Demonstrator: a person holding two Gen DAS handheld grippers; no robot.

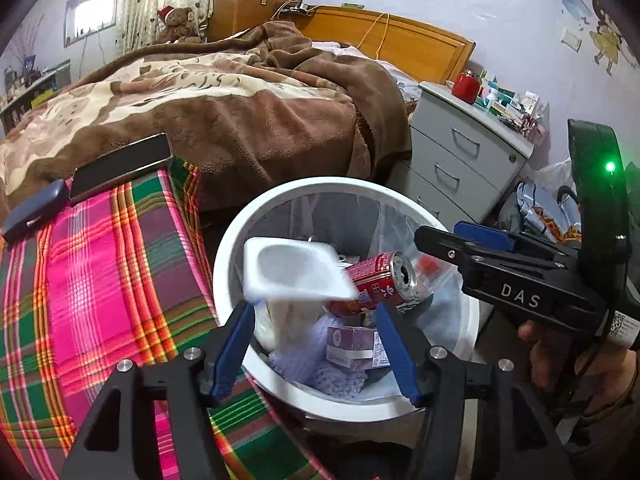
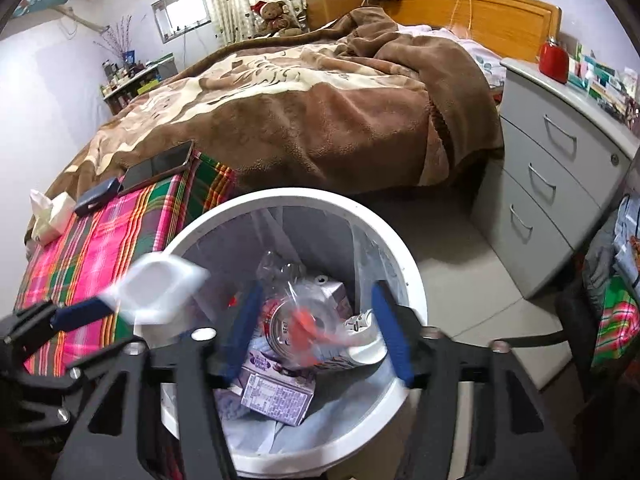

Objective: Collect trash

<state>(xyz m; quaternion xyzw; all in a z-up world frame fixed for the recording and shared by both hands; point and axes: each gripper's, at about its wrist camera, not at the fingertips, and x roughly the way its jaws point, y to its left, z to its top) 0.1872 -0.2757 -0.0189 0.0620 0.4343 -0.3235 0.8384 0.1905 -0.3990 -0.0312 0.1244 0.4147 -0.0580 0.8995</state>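
Both grippers, the left gripper [image 1: 316, 344] and right gripper [image 2: 320, 328], hang with jaws spread and empty above the white bin [image 1: 228, 264]. A white cup [image 1: 296, 268], blurred, sits over the left rim beside the red can [image 1: 380, 284]; it may clip that rim and tumble onto the plaid cloth [image 1: 100, 280].

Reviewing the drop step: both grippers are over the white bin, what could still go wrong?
1. The white plastic cup is blurred in mid-air by the white round bin's near rim; it might clip it and fall onto the pink plaid cloth.
2. The red drink can looks airborne between the open left gripper and right gripper; it may bounce off the piled trash.
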